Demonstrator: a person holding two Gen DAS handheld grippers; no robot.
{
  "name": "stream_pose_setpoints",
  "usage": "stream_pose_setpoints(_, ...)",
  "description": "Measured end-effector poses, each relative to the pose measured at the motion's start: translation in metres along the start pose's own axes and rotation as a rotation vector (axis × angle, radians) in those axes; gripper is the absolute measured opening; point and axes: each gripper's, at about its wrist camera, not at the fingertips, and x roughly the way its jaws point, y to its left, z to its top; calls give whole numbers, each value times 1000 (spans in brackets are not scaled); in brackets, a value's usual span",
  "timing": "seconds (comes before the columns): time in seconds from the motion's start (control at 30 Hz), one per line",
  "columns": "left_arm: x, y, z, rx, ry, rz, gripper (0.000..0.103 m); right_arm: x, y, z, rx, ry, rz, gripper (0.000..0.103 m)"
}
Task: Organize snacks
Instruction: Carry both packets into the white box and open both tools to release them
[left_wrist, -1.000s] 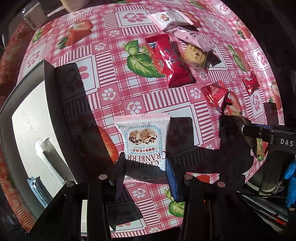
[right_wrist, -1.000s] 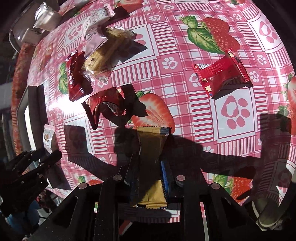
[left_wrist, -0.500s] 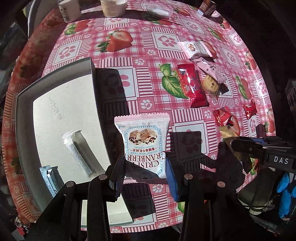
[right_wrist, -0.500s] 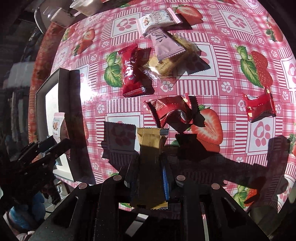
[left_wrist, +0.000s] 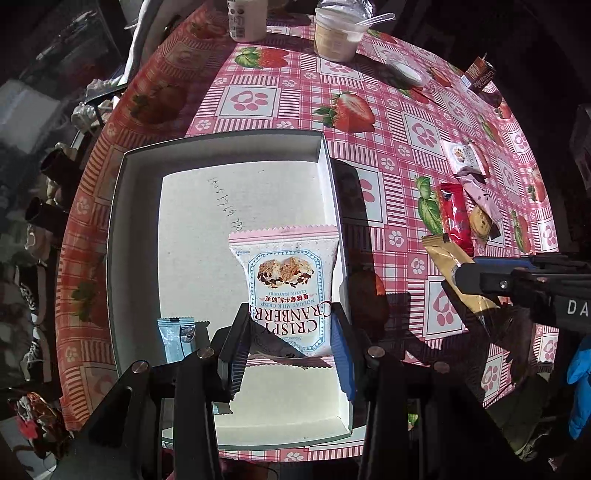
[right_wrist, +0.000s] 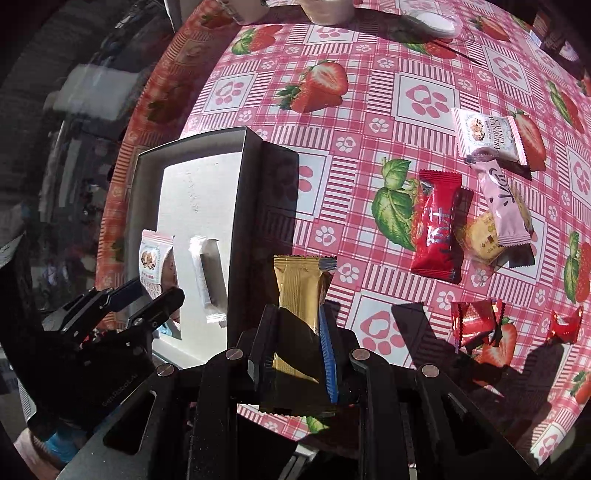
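My left gripper (left_wrist: 291, 332) is shut on a white and pink cranberry nougat packet (left_wrist: 288, 280) and holds it above the open grey box (left_wrist: 221, 147), near its right wall. A light blue packet (left_wrist: 175, 338) lies in the box. My right gripper (right_wrist: 295, 332) is shut on a gold wrapped bar (right_wrist: 299, 291), held above the tablecloth just right of the box (right_wrist: 236, 206). A white stick packet (right_wrist: 207, 277) lies inside the box. The left gripper (right_wrist: 147, 295) with its packet shows at the left of the right wrist view. The right gripper (left_wrist: 480, 273) shows at the right of the left wrist view.
On the strawberry tablecloth (right_wrist: 369, 92) to the right lie a red packet (right_wrist: 437, 229), a pink packet (right_wrist: 502, 210), a cookie (right_wrist: 482, 236), a second cranberry packet (right_wrist: 487, 136) and small red candies (right_wrist: 476, 321). Cups (left_wrist: 338, 33) and a bottle (left_wrist: 247, 18) stand at the far edge.
My left gripper has carried the cranberry packet left, from above the tablecloth to above the box. My right gripper has moved left with the gold bar, closer to the box.
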Motion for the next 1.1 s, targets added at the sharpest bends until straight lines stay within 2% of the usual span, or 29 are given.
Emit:
stream_pose_setpoints(0.27, 10, 53, 0, -108, 10, 33, 44, 25, 68, 31, -122, 20, 2, 24)
stream_pose_setpoints(0.67, 23, 70, -8, -156, 38, 26, 47, 59, 114, 50, -208, 92, -50, 25)
stream_pose_setpoints(0.8, 23, 70, -11, -167, 38, 24, 72, 66, 117, 49, -216, 124, -71, 26)
stream_pose_setpoints(0.87, 22, 71, -12, -165, 36, 32, 76, 68, 117, 48, -208, 132, -82, 45)
stream_pose_setpoints(0.9, 22, 71, -12, -165, 38, 34, 76, 66, 116, 46, -202, 125, -85, 77)
stream_pose_setpoints(0.93, 23, 70, -12, -168, 42, 36, 77, 64, 116, 45, -200, 109, -86, 85)
stream_pose_setpoints(1.07, 26, 71, -14, -175, 63, 40, 78, 63, 107, 43, -177, 112, -121, 85)
stream_pose_setpoints(1.1, 26, 70, -14, -175, 68, 42, 78, 63, 102, 42, -170, 114, -141, 99)
